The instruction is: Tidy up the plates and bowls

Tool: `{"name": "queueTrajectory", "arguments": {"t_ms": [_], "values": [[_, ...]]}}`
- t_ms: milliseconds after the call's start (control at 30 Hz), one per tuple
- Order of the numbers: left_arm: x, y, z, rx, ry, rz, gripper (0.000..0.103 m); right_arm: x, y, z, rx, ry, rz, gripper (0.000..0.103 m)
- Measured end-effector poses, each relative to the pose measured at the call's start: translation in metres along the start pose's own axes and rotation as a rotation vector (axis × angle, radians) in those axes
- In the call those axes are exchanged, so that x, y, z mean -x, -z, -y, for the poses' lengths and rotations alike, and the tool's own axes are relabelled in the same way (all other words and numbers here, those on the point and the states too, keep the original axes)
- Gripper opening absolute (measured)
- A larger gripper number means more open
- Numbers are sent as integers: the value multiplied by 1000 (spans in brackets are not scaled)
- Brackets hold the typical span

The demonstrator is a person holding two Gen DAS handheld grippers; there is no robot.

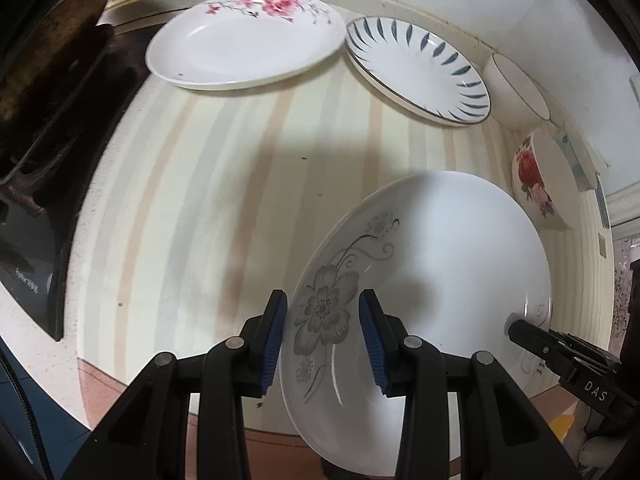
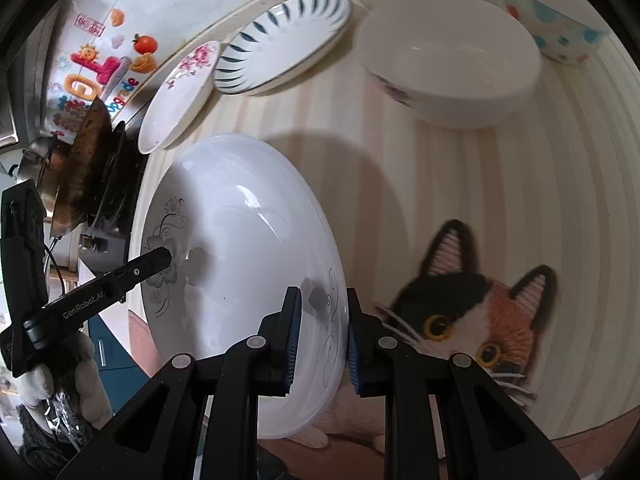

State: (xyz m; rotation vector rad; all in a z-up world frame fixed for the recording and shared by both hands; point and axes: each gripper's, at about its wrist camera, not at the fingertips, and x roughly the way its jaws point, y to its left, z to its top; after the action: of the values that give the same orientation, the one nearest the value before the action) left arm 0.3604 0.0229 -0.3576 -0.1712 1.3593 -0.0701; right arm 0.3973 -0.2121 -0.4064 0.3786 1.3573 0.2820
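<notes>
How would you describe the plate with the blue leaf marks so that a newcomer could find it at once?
Start at the striped tabletop and look along its far edge by the wall. Two plates lie side by side there; the leaf-rimmed plate is the right one in the left wrist view. Dark blue leaf strokes ring it, while the neighbouring pink-blossom plate carries flowers.
</notes>
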Motion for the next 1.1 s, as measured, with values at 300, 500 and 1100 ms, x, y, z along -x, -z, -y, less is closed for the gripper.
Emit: {"name": "queueTrajectory", "arguments": {"t_ms": [300,500,1100], "values": [[-16,-7,13,-19,-35,-24,34,-6,-3,15,-34,-19,-7,24],[-24,-14,23,-27,-70,-30,34,-11,-7,17,-39,-28,-23,24],[54,-52,-2,88,-26,139,53,56,-26,2,22,-15,-43,45]]}}
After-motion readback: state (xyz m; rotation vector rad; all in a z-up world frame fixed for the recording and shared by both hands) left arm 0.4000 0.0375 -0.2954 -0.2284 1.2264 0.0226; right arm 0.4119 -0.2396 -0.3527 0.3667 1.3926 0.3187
